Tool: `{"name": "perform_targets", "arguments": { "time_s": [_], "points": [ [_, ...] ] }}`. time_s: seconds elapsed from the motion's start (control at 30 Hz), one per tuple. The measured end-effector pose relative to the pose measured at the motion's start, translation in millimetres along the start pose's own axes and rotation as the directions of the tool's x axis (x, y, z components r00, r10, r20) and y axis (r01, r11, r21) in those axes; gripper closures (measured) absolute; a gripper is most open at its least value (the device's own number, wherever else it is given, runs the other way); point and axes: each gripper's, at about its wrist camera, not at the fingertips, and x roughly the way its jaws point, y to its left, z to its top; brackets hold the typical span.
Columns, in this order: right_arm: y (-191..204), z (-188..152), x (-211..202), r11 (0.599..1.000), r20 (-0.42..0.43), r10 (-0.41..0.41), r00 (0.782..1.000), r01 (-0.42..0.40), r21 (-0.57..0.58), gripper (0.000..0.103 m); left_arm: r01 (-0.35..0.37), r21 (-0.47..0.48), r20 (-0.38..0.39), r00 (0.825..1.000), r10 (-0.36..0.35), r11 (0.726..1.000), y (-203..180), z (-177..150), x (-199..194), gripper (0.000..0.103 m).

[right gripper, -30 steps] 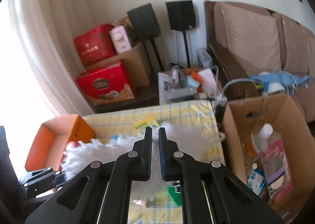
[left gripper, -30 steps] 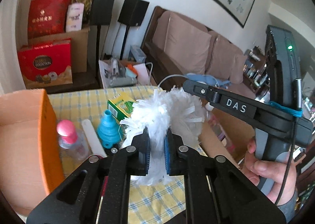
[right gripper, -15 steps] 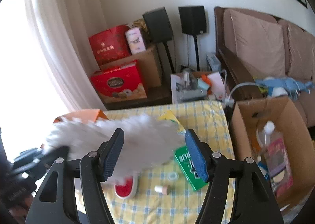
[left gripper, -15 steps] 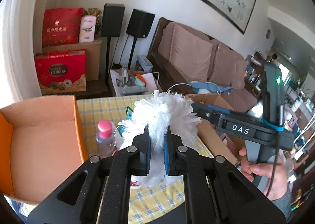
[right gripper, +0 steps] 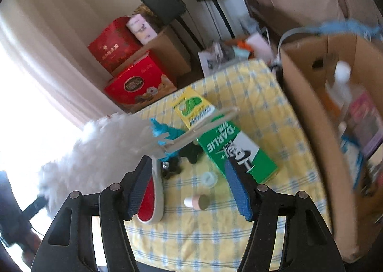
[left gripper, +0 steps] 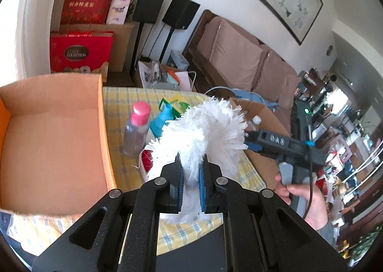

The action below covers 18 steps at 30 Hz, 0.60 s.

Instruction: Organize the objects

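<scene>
- Pinching the white duster (left gripper: 203, 133), the left claw (left gripper: 191, 183) is holding its fluffy head above the yellow checked desk (left gripper: 119, 95), just beside the open orange box (left gripper: 100, 128).
- Closing with nothing between its pads, the right claw (right gripper: 189, 190) is hanging spread over the desk.
- Lying beneath it are a green toothpaste box (right gripper: 237, 150), a small roll (right gripper: 198, 201) and a red-lined dish (right gripper: 153, 202).
- A pink-capped bottle (left gripper: 136, 126) is standing near the orange box.
</scene>
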Motion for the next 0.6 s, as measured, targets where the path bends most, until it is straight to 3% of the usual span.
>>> {"name": "perform_targets", "arguments": {
  "time_s": [0.27,0.47,0.6],
  "points": [
    [-18.8,-2.4,30.5,0.971,-0.034,0.131,0.991,-0.122,0.204,0.052,0.007,-0.027,-0.074,0.997,-0.009,1.000,7.8,-31.2,15.3,0.094],
    [-25.5,-1.0,41.1,0.931,-0.038,0.220,0.975,-0.198,0.306,0.053,0.007,-0.015,-0.099,0.995,-0.008,1.000,5.1,-40.1,19.4,0.094],
    [-25.1,2.4,47.6,0.922,-0.046,0.232,0.972,-0.204,0.328,0.055,0.011,-0.003,-0.109,0.994,-0.012,1.000,2.1,-40.3,19.9,0.094]
  ]
}}
